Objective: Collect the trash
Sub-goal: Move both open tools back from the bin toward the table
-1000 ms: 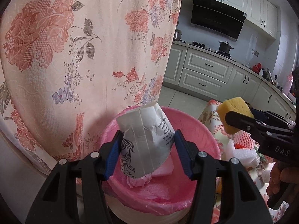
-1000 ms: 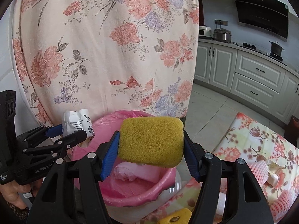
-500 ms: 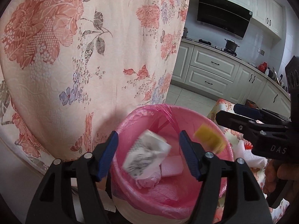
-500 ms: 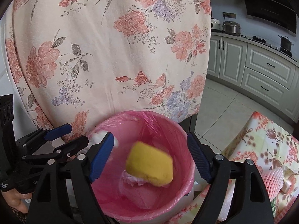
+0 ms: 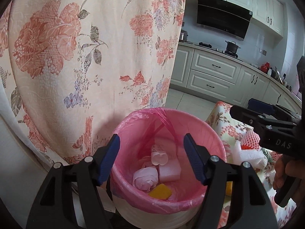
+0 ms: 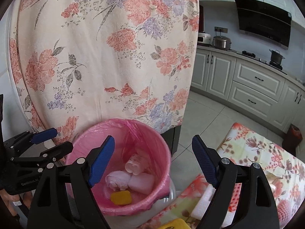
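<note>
floral curtain (image 5: pixel 91 57), range hood (image 6: pixel 265 28), cooking pot (image 5: pixel 232 46)

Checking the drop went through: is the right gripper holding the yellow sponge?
No: the right gripper is open and empty, and the yellow sponge lies inside the pink-lined bin.

Above the bin: the pink-lined bin (image 6: pixel 122 208) has an open mouth.
Behind: the floral cloth (image 6: pixel 106 57) hangs close to its far rim, possibly touching.
Right: foam scraps (image 5: pixel 249 155) crowd the desk (image 6: pixel 266 152) edge.
Beyond: bare floor (image 6: pixel 209 118).
</note>
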A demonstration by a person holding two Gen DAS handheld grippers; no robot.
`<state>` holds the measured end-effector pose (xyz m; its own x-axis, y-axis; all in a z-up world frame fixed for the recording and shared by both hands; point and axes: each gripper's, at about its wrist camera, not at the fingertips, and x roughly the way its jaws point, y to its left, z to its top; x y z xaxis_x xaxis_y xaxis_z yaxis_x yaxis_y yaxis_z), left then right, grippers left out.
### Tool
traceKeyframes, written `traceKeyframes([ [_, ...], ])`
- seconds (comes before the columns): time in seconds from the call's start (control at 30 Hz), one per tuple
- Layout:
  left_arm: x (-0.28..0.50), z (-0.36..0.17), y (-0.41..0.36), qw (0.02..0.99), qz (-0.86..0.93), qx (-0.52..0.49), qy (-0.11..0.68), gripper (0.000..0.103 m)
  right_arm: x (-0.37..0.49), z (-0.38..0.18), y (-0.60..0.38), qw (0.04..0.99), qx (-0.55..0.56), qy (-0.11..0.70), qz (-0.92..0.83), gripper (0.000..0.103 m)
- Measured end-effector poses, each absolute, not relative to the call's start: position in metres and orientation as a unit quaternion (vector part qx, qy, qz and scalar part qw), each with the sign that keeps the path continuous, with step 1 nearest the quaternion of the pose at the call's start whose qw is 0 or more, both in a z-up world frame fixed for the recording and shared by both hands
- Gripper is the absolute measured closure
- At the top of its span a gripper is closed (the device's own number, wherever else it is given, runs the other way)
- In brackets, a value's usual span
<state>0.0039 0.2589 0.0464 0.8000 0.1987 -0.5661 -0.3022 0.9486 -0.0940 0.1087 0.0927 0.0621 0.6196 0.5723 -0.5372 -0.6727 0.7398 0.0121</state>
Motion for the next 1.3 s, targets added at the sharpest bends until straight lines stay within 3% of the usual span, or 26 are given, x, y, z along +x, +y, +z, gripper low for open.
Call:
traceKeyframes([
  [1.3, 0.024, 0.064, 0.084, 0.953, 0.024, -0.025, 0.3, 0.035, 0.078, 0.063, -0.136, 0.943, 0.004, 0.264, 0.202, 0.023],
])
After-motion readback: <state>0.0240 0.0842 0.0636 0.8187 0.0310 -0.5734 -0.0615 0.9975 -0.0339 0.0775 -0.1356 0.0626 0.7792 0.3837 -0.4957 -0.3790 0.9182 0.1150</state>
